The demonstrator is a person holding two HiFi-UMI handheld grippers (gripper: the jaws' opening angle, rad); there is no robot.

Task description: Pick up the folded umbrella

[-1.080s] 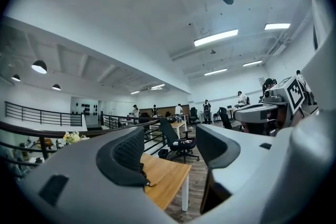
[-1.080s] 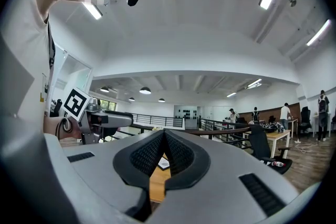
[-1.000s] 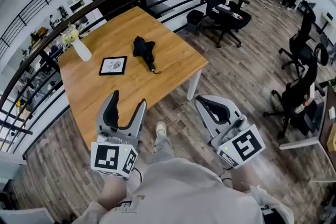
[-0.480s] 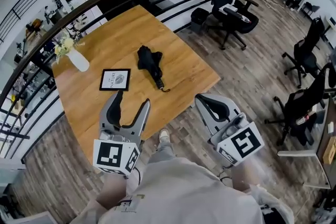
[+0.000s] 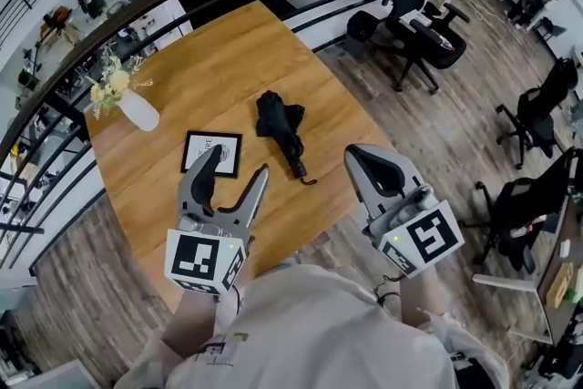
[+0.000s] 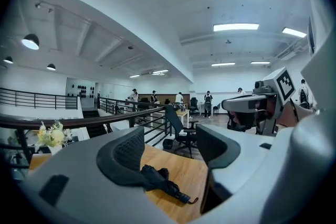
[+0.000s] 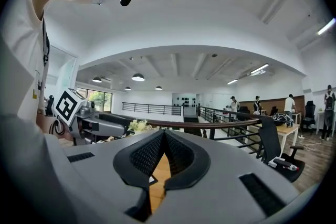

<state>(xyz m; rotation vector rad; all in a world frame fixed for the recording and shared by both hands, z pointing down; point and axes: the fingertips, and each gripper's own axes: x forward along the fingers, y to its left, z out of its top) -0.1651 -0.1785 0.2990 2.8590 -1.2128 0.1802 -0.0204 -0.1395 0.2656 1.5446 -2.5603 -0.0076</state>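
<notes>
black folded umbrella (image 5: 282, 134), bunched, hooked handle end toward me, lies mid wooden table (image 5: 214, 68). my left gripper (image 5: 235, 167): jaws wide apart, empty, above table edge. right gripper (image 5: 369, 164): jaws tip-to-tip, holding nothing.

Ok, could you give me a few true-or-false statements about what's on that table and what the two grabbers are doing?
1. The folded umbrella lies on the wooden table, held by neither gripper. True.
2. The left gripper has its jaws closed. False: they stand apart, empty.
3. The right gripper has its jaws together. True.
4. The vase of flowers has tipped over. False: it stands upright.
5. The umbrella lies on the framed picture. False: it lies beside it, apart.
</notes>
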